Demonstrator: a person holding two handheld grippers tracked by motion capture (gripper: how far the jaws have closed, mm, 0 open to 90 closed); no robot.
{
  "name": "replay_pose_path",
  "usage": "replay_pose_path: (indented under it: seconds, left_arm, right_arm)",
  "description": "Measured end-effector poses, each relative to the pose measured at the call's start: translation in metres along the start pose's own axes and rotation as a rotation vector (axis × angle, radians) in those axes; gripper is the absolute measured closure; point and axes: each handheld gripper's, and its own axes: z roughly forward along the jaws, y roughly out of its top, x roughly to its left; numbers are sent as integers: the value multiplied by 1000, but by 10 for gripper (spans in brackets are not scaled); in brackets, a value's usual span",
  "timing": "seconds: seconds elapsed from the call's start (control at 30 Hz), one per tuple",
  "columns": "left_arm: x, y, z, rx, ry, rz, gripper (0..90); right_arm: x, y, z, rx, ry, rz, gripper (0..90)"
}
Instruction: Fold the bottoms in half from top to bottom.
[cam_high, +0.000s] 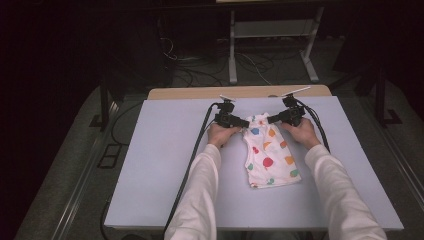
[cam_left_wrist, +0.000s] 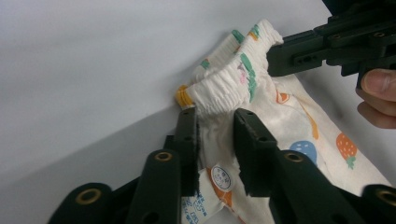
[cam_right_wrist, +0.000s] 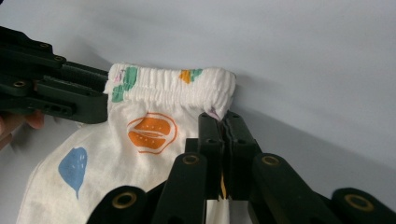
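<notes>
The left tool (cam_high: 243, 123) has its jaws around one corner of the elastic waistband of the small printed garment (cam_high: 270, 157); in the left gripper view there is cloth between the pads (cam_left_wrist: 189, 154), which stand a little apart, so it grips a thick fold. Just below those jaws a sewn-in label (cam_left_wrist: 222, 178) shows a round stamp and tiny print, too small to read. The right tool (cam_high: 274, 119) is clenched tight on the opposite waistband corner, its pads (cam_right_wrist: 212, 154) pressed together with fabric pinched between them. The garment lies flat on the pale surface (cam_high: 165, 160), trailing from both tools toward the person.
</notes>
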Motion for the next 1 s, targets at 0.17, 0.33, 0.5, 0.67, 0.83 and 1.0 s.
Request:
replay_pose_path:
  seconds: [0.17,0.33,0.5,0.67,0.83,1.0]
  left_arm:
    - [-1,-1,3,6,0,2,819]
    - [-3,-1,3,10,25,24,875]
    - [-6,1,0,3,65,71,880]
    - [-7,3,-6,-8,87,103,881]
    - [-12,5,-10,-23,109,148,882]
    - [-19,6,-12,-37,118,186,881]
  right_arm:
    - [-5,-2,-2,-31,58,50,873]
    - [-10,-5,-3,-48,78,78,874]
    - [-9,-8,-4,-51,80,74,875]
    - [-7,-7,-6,-60,80,71,876]
    - [-5,-7,-9,-77,68,64,876]
    - [-2,-7,-16,-103,60,61,877]
